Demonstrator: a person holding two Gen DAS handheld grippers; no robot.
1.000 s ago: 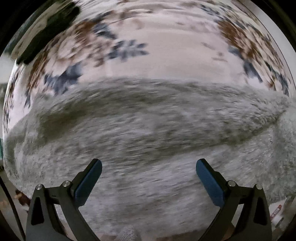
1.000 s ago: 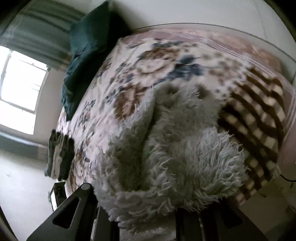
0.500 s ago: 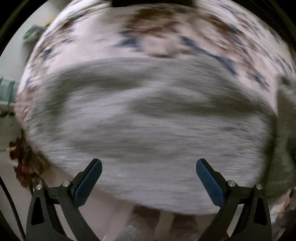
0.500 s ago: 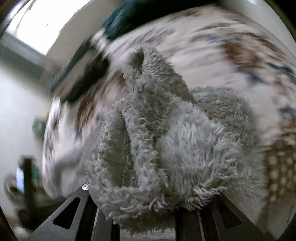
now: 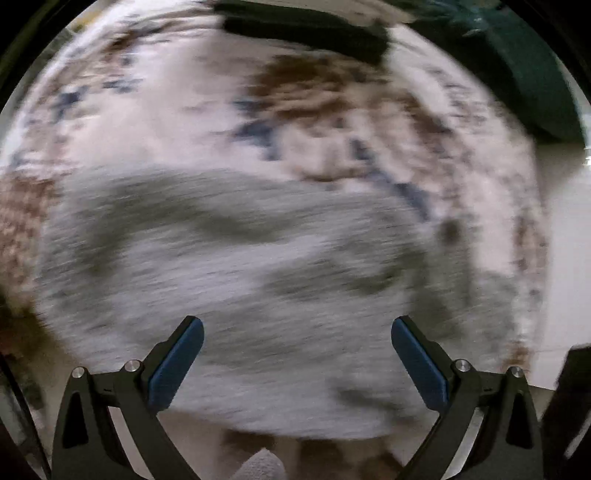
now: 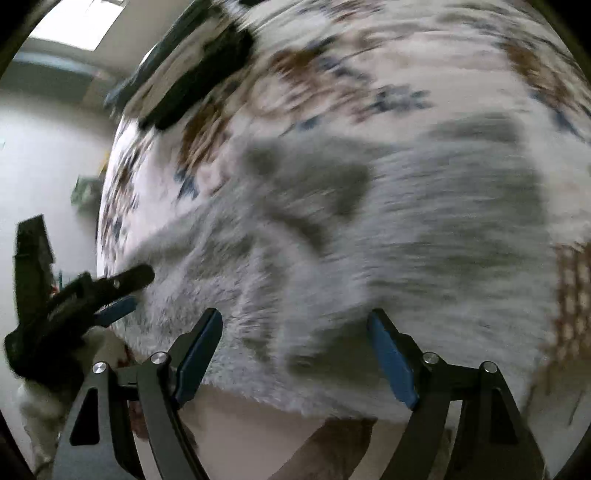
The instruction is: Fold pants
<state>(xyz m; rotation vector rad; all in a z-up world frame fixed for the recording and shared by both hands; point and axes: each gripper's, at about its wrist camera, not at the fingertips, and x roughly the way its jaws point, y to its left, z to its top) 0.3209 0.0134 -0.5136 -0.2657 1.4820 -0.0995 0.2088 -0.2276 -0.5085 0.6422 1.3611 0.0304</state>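
Jaws spread, both grippers above pants [image 5: 258,280] edge.

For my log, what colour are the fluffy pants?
Light grey pants, clearest in the right wrist view.

No legible text, label, brand, number or sign anywhere; both views motion-blurred

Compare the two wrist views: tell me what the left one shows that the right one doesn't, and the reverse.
Only the left wrist view shows the dark green bedding at upper right. Only the right wrist view shows the window at upper left and the left claw seen from outside, open beside the fabric's edge. Both show the fluffy grey pants on the floral bedspread, blurred, and an open claw; the right claw grips nothing.
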